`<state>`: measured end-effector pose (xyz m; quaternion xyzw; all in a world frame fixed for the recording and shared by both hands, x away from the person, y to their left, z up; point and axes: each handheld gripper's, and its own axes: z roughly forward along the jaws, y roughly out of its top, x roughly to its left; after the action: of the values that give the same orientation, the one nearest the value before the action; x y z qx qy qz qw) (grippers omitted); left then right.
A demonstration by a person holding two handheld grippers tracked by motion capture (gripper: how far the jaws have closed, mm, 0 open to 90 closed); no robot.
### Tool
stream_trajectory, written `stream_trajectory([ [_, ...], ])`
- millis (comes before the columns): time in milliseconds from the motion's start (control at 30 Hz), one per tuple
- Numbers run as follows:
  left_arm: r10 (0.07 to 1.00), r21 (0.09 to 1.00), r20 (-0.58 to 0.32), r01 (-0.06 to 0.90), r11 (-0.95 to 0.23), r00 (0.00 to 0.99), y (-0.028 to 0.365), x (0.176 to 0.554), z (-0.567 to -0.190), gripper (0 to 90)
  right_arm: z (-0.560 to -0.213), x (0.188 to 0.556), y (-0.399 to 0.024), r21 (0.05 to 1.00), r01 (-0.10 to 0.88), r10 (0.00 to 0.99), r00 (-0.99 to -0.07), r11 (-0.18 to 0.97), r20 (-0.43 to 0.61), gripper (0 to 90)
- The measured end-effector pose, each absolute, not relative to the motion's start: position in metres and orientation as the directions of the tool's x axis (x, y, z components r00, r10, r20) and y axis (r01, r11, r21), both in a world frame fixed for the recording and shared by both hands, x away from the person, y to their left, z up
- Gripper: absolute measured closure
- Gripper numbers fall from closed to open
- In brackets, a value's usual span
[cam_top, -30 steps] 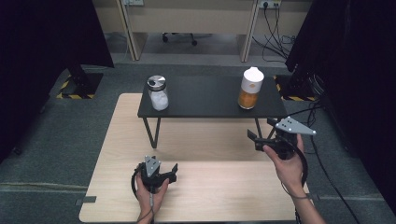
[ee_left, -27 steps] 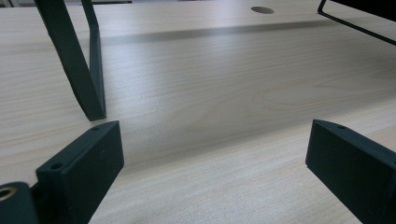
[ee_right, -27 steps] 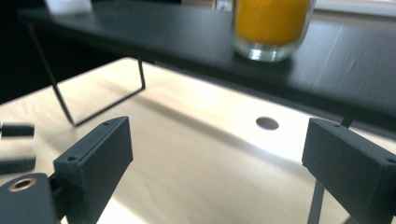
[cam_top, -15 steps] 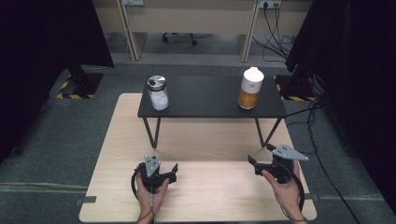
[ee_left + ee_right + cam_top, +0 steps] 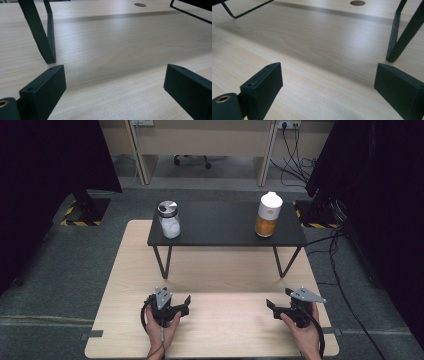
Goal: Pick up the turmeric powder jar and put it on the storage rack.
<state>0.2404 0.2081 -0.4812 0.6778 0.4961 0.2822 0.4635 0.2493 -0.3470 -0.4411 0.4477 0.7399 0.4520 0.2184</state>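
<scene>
Pale wood-grain tabletop [image 5: 215, 270] carried a small black metal-legged stand [image 5: 225, 227]. On it stood a clear glass jar of white grains [image 5: 169, 220] and, well apart, an orange-filled white-capped bottle [image 5: 268, 214]. Left gripper [image 5: 184, 304] and right gripper [image 5: 272, 306] rested low, jaws spread, empty.

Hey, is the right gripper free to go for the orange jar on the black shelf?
Probably yes. The right gripper is open and empty, low over the wooden table. The orange jar stands alone near the shelf's right end, nothing beside or in front of it.
</scene>
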Motion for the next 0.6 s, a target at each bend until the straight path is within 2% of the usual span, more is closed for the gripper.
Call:
stream_trajectory([
  [600, 0.932, 0.907, -0.079, 0.414, -0.080, 0.354, 0.208, 0.242, -0.481, 3.6, -0.460, 0.231, -0.339, 0.839, 0.507, 0.864, -0.494, 0.197, 0.096, 8.3],
])
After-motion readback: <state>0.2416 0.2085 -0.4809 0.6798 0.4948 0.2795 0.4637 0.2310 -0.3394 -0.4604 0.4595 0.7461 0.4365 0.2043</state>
